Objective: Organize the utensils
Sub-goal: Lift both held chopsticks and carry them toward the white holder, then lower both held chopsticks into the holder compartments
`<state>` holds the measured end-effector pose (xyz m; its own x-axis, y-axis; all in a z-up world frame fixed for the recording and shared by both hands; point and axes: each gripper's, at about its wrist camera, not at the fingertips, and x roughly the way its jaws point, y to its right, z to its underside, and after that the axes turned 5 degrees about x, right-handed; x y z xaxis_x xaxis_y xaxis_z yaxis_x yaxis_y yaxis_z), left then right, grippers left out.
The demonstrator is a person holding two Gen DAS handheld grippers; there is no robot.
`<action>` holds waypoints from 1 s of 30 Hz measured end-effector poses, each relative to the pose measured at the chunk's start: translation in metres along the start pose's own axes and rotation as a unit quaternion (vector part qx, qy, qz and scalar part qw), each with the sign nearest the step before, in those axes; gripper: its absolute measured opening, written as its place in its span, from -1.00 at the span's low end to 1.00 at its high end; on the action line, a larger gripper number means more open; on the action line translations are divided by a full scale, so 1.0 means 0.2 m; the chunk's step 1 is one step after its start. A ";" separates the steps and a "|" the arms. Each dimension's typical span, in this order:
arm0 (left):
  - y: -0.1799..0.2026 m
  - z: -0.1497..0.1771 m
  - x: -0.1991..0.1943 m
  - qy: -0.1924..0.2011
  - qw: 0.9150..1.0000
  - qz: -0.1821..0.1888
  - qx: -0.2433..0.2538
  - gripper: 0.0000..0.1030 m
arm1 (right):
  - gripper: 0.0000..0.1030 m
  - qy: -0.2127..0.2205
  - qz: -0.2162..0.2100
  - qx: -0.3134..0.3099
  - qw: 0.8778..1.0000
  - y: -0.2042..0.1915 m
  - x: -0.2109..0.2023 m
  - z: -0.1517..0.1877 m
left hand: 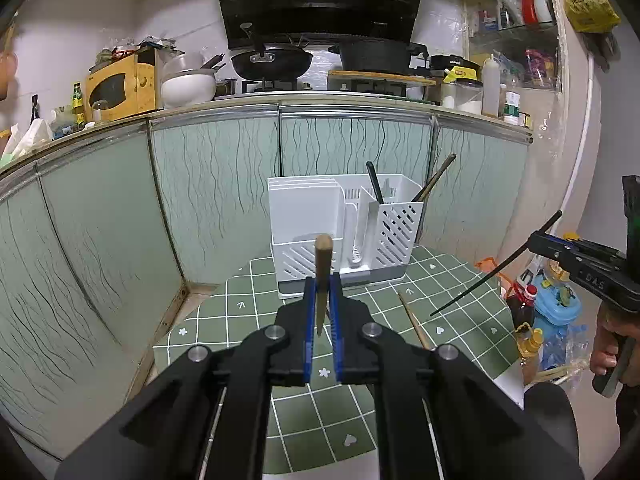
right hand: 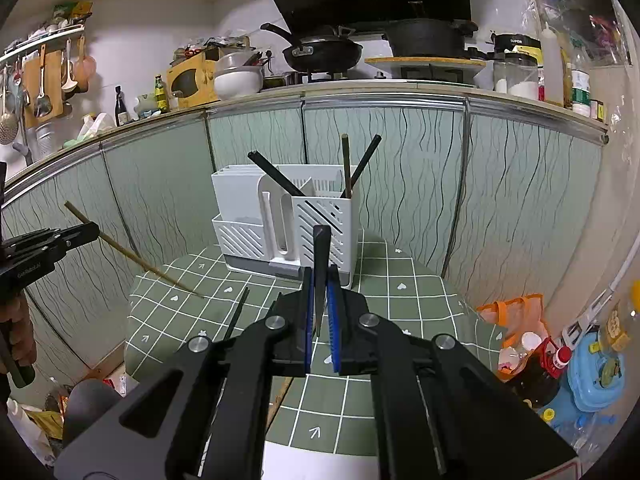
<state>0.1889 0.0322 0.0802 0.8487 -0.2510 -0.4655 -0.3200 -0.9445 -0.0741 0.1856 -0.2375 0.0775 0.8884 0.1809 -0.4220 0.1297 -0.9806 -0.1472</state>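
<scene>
Chopsticks are appearing in two colours, brown wood and black. One brown chopstick (left hand: 323,276) is sitting clamped between the blue pads of the left tool (left hand: 323,286), its blunt end pointing up and forward above the surface (left hand: 280,408). One black chopstick (right hand: 321,268) is sitting clamped the same way in the right tool (right hand: 320,280). Both tools are standing narrow, gripping their sticks.

Two further chopsticks are lying loose on the green tiled surface: one brown (left hand: 414,322) and one black (right hand: 236,316), each partly hidden behind a tool.

One white slotted rack (right hand: 280,224) is standing at the far end of the surface, against the cabinet doors (right hand: 400,168). From the right wrist view, three sticks are leaning upright in its compartments: two black (right hand: 276,178) (right hand: 362,166) and one brown (right hand: 346,164). From the left wrist view only two are distinguishable there.

Each tool is showing in the other's view, held by a hand (left hand: 612,344), with its stick slanting downward.
</scene>
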 end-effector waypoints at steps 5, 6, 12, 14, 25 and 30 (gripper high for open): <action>0.00 -0.02 0.02 -0.008 1.000 0.004 -0.003 -0.84 | -0.88 0.000 -0.002 -0.001 1.000 0.00 -0.01 -0.03; 0.00 -0.03 0.02 -0.008 1.000 0.003 -0.002 -0.84 | -0.88 0.001 -0.002 -0.003 1.000 0.00 -0.01 -0.04; 0.00 -0.07 0.04 -0.009 1.000 0.012 -0.007 -0.84 | -0.88 -0.003 -0.011 -0.003 1.000 0.01 -0.01 -0.09; -0.01 -0.09 0.07 -0.013 1.000 0.019 -0.010 -0.84 | -0.88 -0.005 -0.016 0.001 1.000 0.02 -0.01 -0.12; 0.06 -0.32 0.14 0.004 0.999 0.034 0.011 -0.84 | -0.88 -0.004 -0.028 0.002 1.000 0.05 -0.01 -0.32; 0.11 -0.43 0.17 0.010 0.999 0.033 0.016 -0.84 | -0.88 0.005 -0.030 -0.011 0.999 0.04 -0.03 -0.45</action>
<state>0.2464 -0.0152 0.1395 0.8341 -0.3162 -0.4520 -0.3880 -0.9187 -0.0732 0.2203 -0.2524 0.1593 0.8829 0.2381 -0.4048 0.1919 -0.9696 -0.1518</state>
